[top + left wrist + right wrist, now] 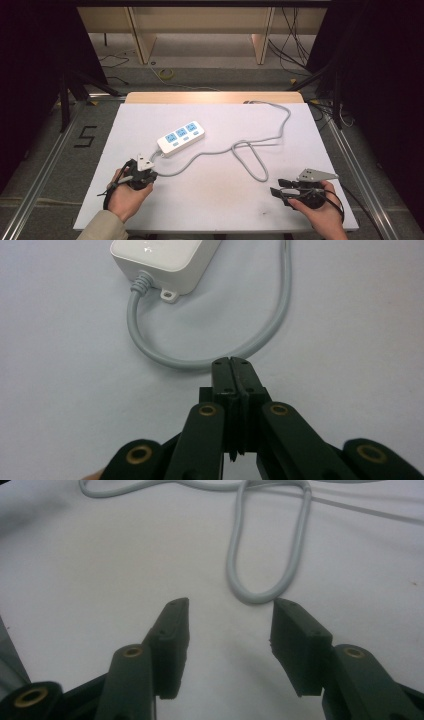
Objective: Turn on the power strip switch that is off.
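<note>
1. Biggest thing first: the table point(150, 210), white and broad, carrying a long loose run of grey cable point(252, 170) that wanders from the far edge down into a hairpin loop near the right hand. The risk I see is a tug on one end dragging the whole snake across the table.
2. The power strip point(181, 136) sits left of centre, angled, three blue sockets up. It looks light; if the cable is pulled hard, I'd expect it to skid or swing round.
3. Right gripper point(230, 625): jaws standing wide apart, nothing between them, aimed at the bottom of the cable loop point(260, 592) just ahead. Coming in too low could shove the loop away instead of straddling it.
4. Left gripper point(232, 372): jaws pressed together, tips right at the cable's curve point(165, 360) just below the strip's strain relief. They seem to meet on nothing, with the cable passing just beyond. Closed like this, a push would only nudge the cable sideways.
</note>
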